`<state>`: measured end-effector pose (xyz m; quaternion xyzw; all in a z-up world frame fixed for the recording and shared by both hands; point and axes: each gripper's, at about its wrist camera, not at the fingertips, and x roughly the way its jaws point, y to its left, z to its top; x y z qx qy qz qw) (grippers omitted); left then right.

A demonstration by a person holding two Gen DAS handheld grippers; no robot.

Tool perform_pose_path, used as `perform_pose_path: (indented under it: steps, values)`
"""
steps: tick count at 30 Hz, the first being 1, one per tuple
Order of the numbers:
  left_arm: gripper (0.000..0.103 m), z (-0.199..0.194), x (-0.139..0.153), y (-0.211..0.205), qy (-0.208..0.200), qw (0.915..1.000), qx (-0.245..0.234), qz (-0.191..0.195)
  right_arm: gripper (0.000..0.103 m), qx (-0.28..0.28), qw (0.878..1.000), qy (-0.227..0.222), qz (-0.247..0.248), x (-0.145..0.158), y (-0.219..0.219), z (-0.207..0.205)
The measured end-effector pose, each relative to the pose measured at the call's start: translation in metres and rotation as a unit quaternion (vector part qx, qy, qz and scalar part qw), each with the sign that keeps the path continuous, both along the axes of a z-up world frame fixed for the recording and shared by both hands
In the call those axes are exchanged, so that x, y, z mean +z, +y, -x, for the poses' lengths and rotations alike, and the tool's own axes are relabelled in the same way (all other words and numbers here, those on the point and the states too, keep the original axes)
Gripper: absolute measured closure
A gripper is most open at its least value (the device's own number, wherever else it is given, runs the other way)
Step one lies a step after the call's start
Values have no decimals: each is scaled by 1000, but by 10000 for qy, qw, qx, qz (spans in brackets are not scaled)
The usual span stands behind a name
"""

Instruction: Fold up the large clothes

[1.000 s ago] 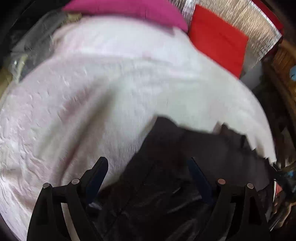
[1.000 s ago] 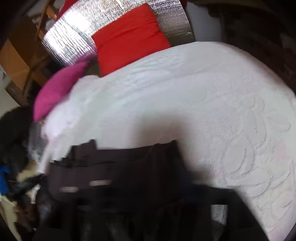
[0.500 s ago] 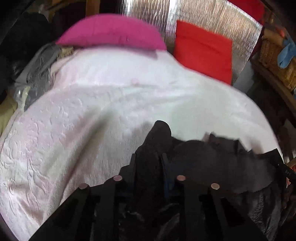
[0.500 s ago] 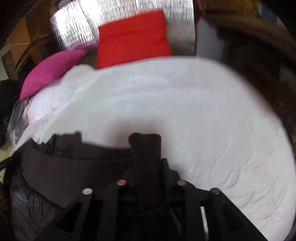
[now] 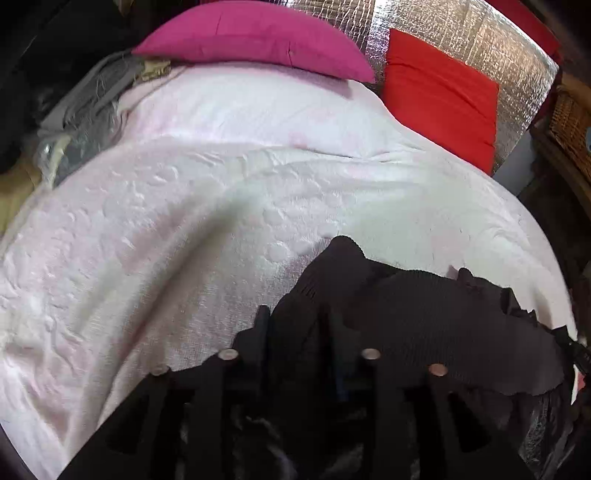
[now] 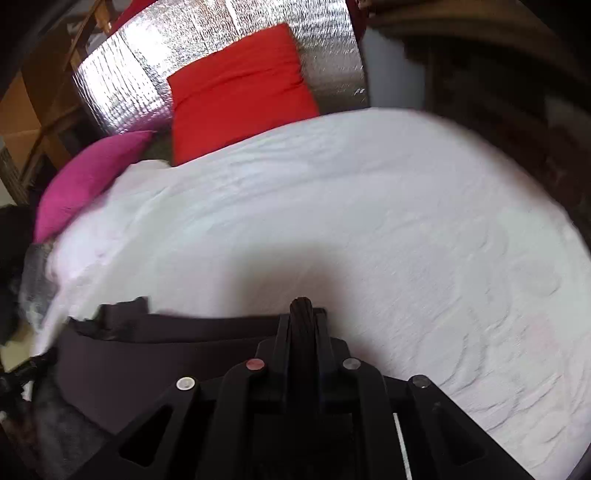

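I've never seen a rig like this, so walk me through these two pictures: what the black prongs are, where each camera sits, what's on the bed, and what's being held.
No robot here: a person holds a two-finger gripper in each hand, each with a camera looking along its fingers. One picture is from the left gripper, the other from the right gripper. Both clamp bunched folds of one dark garment lying at the near edge of a bed with a white bedspread. The left jaws have just eased slightly wider, fabric between them. A pink pillow and a red pillow lie at the far end.
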<state>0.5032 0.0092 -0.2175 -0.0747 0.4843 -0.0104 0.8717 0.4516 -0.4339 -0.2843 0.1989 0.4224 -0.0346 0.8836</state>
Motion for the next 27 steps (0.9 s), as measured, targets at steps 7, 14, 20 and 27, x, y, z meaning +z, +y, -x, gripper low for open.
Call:
perform_pose_path:
  steps: [7, 14, 20, 27]
  values:
    - [31, 26, 31, 7, -188, 9998, -14, 97, 12, -215, 9917, -207, -1252, 9, -18, 24]
    - [27, 69, 59, 10, -457, 9983, -356, 68, 12, -66, 9927, -365, -1151, 43, -12, 71]
    - [27, 101, 50, 14, -238, 9978, -561, -245, 12, 82, 9980, 39, -622, 44, -5, 120]
    - [23, 131, 37, 64, -10, 9998, 67, -202, 13, -53, 9962, 242, -840, 20, -25, 157]
